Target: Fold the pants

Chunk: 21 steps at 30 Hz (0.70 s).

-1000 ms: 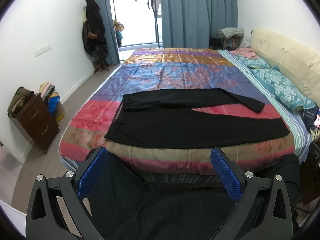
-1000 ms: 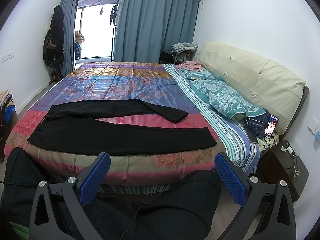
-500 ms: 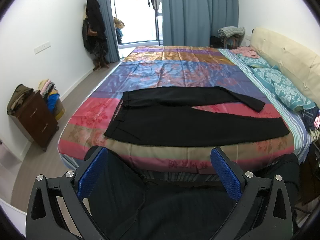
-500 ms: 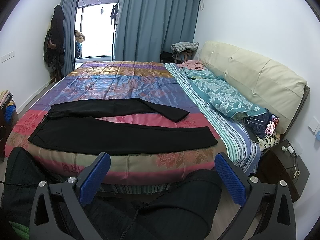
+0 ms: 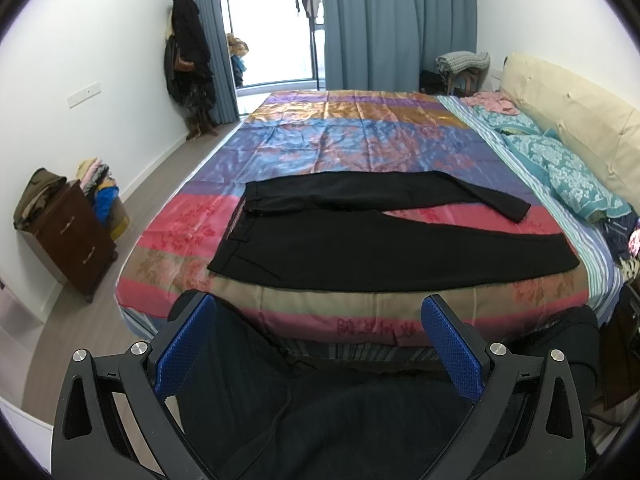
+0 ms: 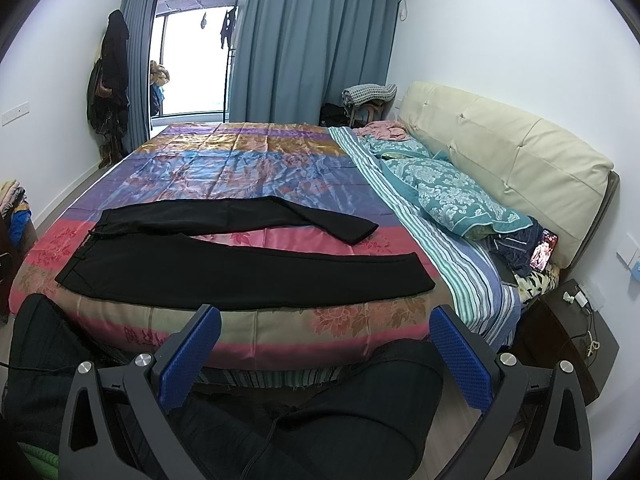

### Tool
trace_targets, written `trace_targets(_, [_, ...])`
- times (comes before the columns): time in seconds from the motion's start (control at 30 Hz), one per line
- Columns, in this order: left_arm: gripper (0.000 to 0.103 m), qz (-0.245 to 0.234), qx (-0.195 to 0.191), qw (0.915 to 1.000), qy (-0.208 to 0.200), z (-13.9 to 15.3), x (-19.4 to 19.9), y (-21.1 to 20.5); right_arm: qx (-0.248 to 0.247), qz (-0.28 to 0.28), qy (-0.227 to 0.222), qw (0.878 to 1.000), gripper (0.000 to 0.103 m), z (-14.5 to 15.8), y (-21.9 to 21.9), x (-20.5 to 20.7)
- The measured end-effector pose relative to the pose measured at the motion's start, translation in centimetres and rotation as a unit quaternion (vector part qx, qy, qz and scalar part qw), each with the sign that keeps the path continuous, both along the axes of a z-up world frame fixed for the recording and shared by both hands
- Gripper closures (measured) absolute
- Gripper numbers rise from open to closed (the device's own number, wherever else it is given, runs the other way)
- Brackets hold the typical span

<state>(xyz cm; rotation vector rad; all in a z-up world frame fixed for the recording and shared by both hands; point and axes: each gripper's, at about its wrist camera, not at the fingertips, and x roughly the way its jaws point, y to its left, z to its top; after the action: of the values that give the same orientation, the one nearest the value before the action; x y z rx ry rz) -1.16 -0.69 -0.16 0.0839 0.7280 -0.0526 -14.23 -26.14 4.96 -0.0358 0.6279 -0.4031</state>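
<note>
Left tool [image 5: 318,340]: blue-padded fingers spread wide apart, empty, held off the near edge of the bed, above the person's dark-clad lap.
Right tool [image 6: 324,348]: fingers likewise spread wide apart, nothing between them, short of the bed's near edge.
Pants [image 5: 360,236]: black, laid flat across the near part of the bed; waistband to the left, legs running to the right.
Near leg [image 6: 280,276]: wide and straight, parallel to the bed's near edge, hem at the right.
Far leg [image 6: 248,216]: narrower, splayed away from the near one; its hem bends toward the right, leaving a wedge of pink cover between the two legs.
Bed [image 5: 360,140]: covered by a glossy striped floral spread in purple, gold, blue and pink.
Pillows [image 6: 440,192]: teal patterned, at the right, against a cream padded headboard [image 6: 500,148].
Cabinet [image 5: 76,236]: dark wood, far left on the floor, clothes piled on top.
Curtains [image 6: 312,40]: blue, at the far wall, beside a bright glass door.
</note>
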Motion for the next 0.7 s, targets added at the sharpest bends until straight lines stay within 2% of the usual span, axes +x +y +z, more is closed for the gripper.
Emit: trace_targets(0.7, [0.000, 0.000, 0.000, 1.0000, 0.001, 0.07, 0.11, -0.02, 0.002, 0.001, 0.002, 1.000, 0.000, -0.12, 0.20, -0.12])
